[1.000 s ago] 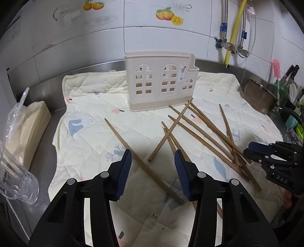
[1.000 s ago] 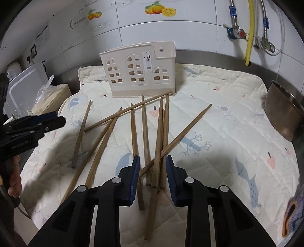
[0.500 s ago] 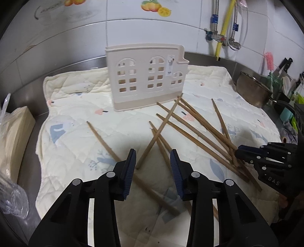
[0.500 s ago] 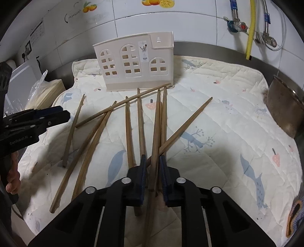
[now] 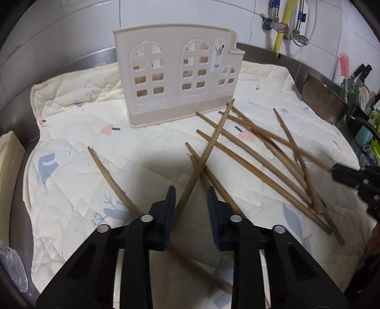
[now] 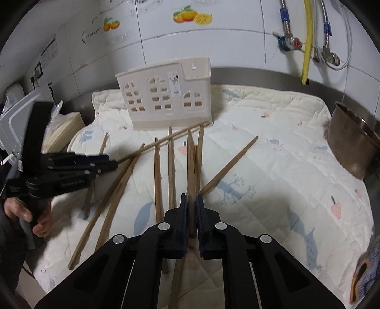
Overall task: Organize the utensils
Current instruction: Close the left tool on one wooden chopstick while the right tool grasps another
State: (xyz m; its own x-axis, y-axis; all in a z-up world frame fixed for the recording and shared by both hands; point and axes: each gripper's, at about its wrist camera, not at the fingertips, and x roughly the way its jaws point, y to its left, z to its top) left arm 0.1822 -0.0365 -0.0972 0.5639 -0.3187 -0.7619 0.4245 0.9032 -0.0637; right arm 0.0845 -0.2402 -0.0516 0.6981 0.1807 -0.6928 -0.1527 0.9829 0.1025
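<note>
While the utensil holder (image 6: 166, 99) stands empty, the right hand-held gripper (image 6: 191, 214) clamps a chopstick (image 6: 190, 161).

A home kitchen: tiled wall (image 6: 237, 42) with fruit stickers (image 6: 192, 17), water valves (image 6: 288, 44), steel pot (image 6: 351, 147).

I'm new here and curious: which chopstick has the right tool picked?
Start at the beige plastic house-shaped holder on the quilted cream mat. Brown wooden chopsticks fan out before it. The held chopstick runs straight into the right tool, the only one clamped between blue pads.
</note>
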